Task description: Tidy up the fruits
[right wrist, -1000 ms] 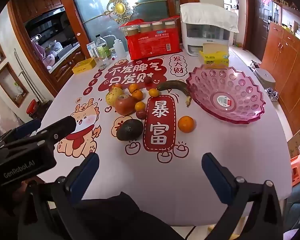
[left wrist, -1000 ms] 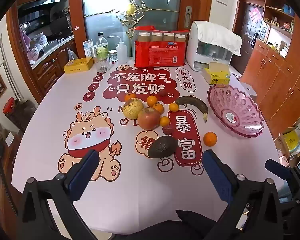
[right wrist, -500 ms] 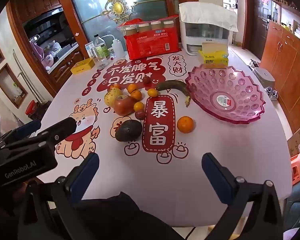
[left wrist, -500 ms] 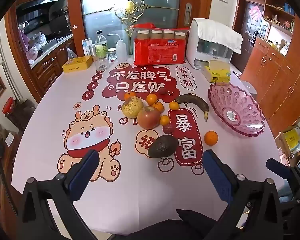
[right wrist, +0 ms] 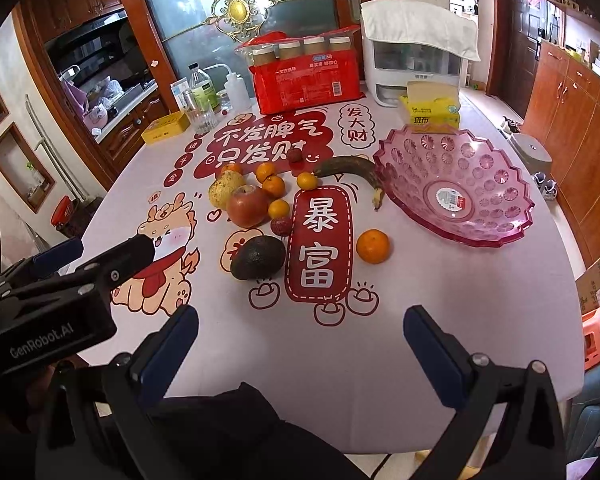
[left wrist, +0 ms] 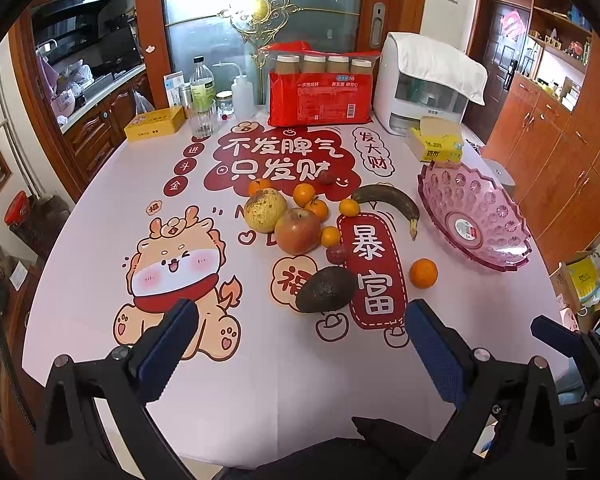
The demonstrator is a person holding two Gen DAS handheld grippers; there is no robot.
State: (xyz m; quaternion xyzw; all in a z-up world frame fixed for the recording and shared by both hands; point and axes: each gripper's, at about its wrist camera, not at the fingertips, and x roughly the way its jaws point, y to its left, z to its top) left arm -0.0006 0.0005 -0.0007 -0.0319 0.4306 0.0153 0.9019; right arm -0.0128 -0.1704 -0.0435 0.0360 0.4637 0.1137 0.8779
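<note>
Desk (left wrist: pixel 100 264): covered with a pale cloth printed with a cartoon dragon (left wrist: pixel 176 272) at the left and red banners with white characters through the middle.

Your left hand-held gripper (left wrist: pixel 300 344): released, blue pads spread wide, held over the near edge of the desk, holding nothing. In the right wrist view its black body (right wrist: pixel 56 300) shows at the left.

Back row, left to right: yellow tin (left wrist: pixel 154 124), bottles and a glass (left wrist: pixel 204 120), red pack of cups (left wrist: pixel 320 96), white appliance (left wrist: pixel 424 84) under a cloth, yellow tissue box (left wrist: pixel 436 144).

Fruit, all lying on the desk, left to right:
- Pear (left wrist: pixel 265 210), yellow and speckled, touching the apple.
- Apple (left wrist: pixel 298 230), red, just in front of the pear.
- Small oranges (left wrist: pixel 304 194), several clustered behind and to the right of the apple.
- Lychee (left wrist: pixel 336 254), dark red, just right of the apple; a second one (right wrist: pixel 295 155) lies further back on the red print.
- Avocado (left wrist: pixel 326 289), dark, nearest to you, beside the tall red banner.
- Banana (left wrist: pixel 392 202), blackened, curved, between the cluster and the bowl.
- Single orange (left wrist: pixel 423 273), apart from the rest, in front of the bowl.

Pink bowl (left wrist: pixel 476 216): clear plastic with a scalloped rim, at the right of the desk, with a label on its bottom and no fruit in it.

Your right hand-held gripper (right wrist: pixel 300 344): released, pads wide apart, over the near edge, grasping nothing.
</note>
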